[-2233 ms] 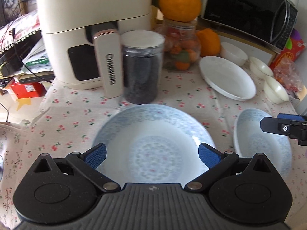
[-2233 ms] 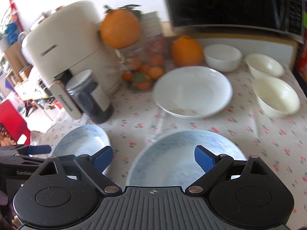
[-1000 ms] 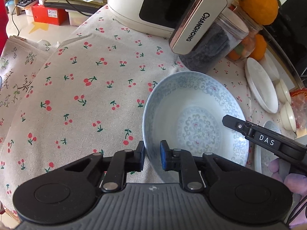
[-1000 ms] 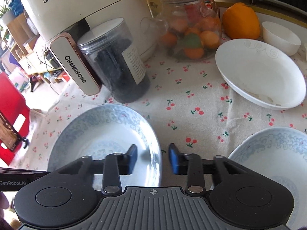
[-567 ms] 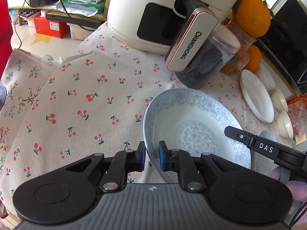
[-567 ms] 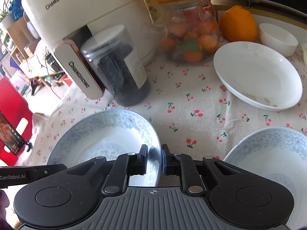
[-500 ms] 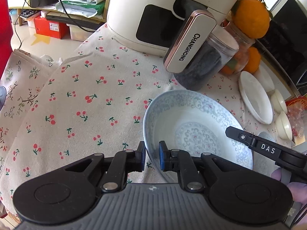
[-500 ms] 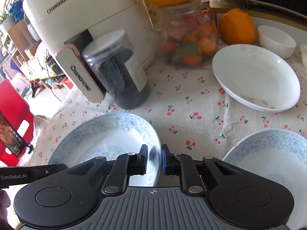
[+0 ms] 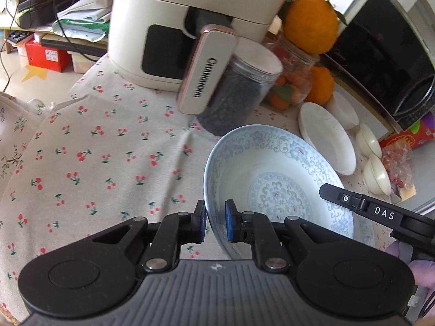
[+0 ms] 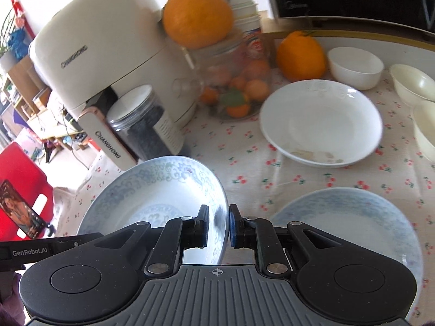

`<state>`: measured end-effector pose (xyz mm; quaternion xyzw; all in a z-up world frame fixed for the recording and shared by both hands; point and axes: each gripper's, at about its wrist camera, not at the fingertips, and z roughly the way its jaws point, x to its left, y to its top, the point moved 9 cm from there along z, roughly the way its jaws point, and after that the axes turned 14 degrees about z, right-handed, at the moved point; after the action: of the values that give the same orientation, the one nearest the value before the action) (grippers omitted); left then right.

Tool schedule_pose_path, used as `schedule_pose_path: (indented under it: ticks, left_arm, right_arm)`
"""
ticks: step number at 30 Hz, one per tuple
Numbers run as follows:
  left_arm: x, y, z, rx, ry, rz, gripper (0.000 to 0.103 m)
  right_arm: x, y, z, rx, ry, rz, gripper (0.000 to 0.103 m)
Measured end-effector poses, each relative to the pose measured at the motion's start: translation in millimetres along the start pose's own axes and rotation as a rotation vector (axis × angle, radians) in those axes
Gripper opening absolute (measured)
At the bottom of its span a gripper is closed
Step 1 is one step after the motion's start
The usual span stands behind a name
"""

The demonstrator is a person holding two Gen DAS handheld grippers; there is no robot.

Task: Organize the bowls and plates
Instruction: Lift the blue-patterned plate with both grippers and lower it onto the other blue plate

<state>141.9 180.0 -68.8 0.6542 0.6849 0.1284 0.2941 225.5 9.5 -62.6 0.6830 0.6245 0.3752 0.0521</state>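
Both grippers clench one blue-patterned bowl: left gripper on its left rim, right gripper on its right. Beneath lies a cherry-print tablecloth. A second patterned bowl sits right, a white plate farther, an air fryer far left.

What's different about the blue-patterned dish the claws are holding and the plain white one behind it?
The blue-patterned dish carries pale blue floral scrollwork; the white dish is plain, with crumbs inside. The patterned one is tilted, its rim pinched by the left claw and right claw; the white one rests flat on the tablecloth, untouched. Both are round and shallow.
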Motion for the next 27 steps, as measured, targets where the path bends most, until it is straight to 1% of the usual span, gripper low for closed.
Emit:
schedule_pose_path:
  ticks: [12, 27]
  left_arm:
    - [-44, 10, 9, 0.001, -0.033, 0.055, 0.013]
    - [-110, 2, 31, 0.036, -0.055, 0.17, 0.013]
  right_arm:
    - [-38, 9, -34, -0.032, -0.031, 0.015, 0.015]
    - [-102, 9, -67, -0.041, -0.107, 0.076, 0.015]
